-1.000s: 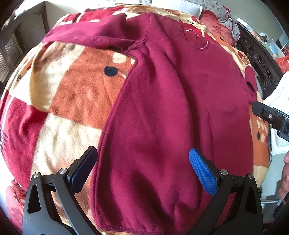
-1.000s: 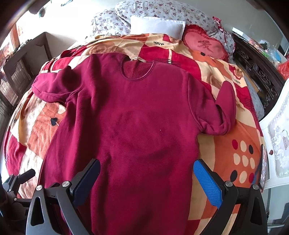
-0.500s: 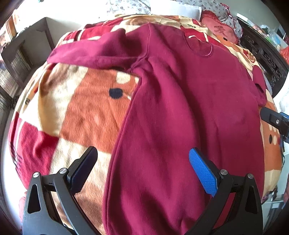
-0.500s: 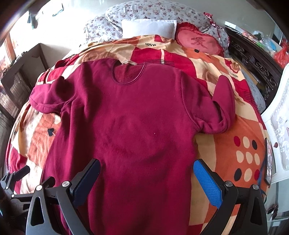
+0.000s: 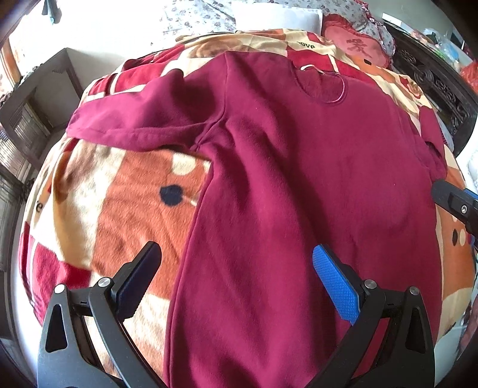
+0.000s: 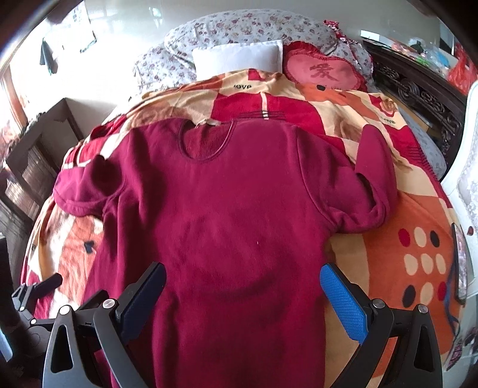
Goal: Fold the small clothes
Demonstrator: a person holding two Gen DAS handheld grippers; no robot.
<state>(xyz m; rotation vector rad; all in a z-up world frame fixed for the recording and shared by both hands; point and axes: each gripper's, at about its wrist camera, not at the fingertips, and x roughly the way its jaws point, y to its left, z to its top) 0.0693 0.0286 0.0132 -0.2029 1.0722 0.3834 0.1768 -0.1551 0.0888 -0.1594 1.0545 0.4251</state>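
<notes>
A dark red long-sleeved sweatshirt [image 5: 298, 185] lies flat, neck away from me, on a patterned blanket [image 5: 113, 209]; it also shows in the right wrist view [image 6: 239, 223]. Its left sleeve [image 5: 143, 119] stretches out to the left; its right sleeve [image 6: 373, 185] is bent back upward. My left gripper [image 5: 236, 268] is open and empty above the shirt's lower left side seam. My right gripper [image 6: 243, 286] is open and empty above the lower middle of the shirt. The right gripper's tip shows at the left view's right edge [image 5: 454, 203].
The blanket [image 6: 403, 238] covers a bed. A white pillow [image 6: 239, 56], a floral pillow [image 6: 254, 27] and a red heart cushion [image 6: 325, 71] lie at the head. A dark carved wooden frame [image 6: 418, 89] runs along the right. A wooden cabinet [image 5: 27, 119] stands left.
Both grippers have pulled back and risen, so more of the bed and pillows shows. The shirt has not moved. Both stay open.
</notes>
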